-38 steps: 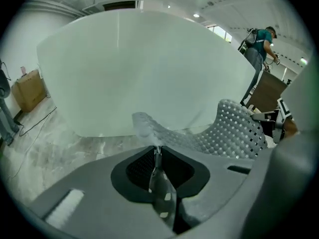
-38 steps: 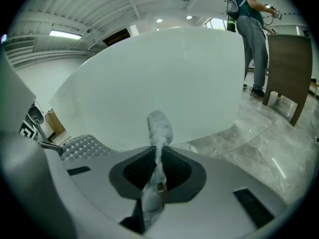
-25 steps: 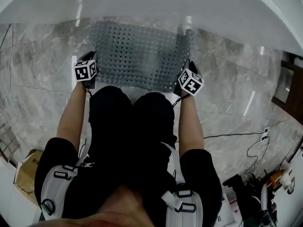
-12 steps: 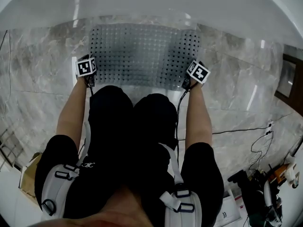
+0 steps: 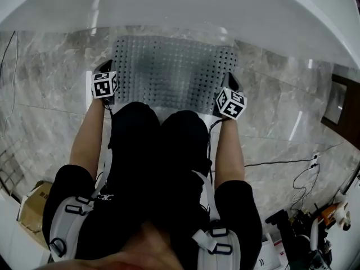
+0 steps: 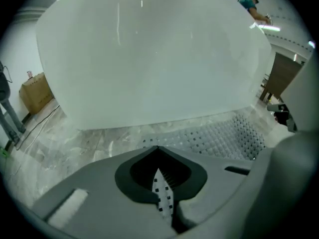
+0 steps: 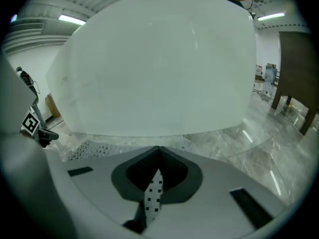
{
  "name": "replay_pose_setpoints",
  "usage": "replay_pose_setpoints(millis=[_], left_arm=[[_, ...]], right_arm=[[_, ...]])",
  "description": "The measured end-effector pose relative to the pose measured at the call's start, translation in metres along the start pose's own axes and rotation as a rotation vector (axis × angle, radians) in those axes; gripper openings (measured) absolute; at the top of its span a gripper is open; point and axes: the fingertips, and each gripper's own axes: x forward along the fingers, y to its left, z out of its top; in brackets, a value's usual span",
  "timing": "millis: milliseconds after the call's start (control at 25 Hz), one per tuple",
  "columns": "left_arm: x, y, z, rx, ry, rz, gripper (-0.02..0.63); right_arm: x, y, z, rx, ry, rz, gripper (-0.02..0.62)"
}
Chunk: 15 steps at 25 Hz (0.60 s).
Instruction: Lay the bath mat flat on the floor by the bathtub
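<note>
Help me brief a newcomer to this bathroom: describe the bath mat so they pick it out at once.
Find the big white bathtub curving across the top of the head view; at its foot lies the grey veined marble floor. Flat on that floor, beside the tub, is the grey rectangular bath mat, the only surface there dotted with rows of small holes.
</note>
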Motion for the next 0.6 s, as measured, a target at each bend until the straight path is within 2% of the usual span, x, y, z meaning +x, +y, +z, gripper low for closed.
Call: replay_pose_setpoints(millis=[200, 280, 440, 600], left_arm=[[-0.101, -0.022, 0.101, -0.028, -0.152, -0.059, 0.005], [-0.163, -0.033, 0.146, -0.032, -0.204, -0.089, 0.005], [-0.308, -0.056, 0.247, -0.038, -0.339, -0.151, 0.005], [-0.442, -0.090, 0.348, 0.009, -0.430, -0.170, 0.005]], right_arm=[[-0.082, 0.033, 0.107, -0.021, -0.146, 0.035, 0.005], [-0.133, 0.051, 0.160, -0.041, -0.199, 0.051, 0.005], [-0.248, 0.100, 0.281, -0.146, -0.312, 0.106, 0.005], [-0.360, 0.126, 0.404, -0.126, -0.427, 0.149, 0.005]])
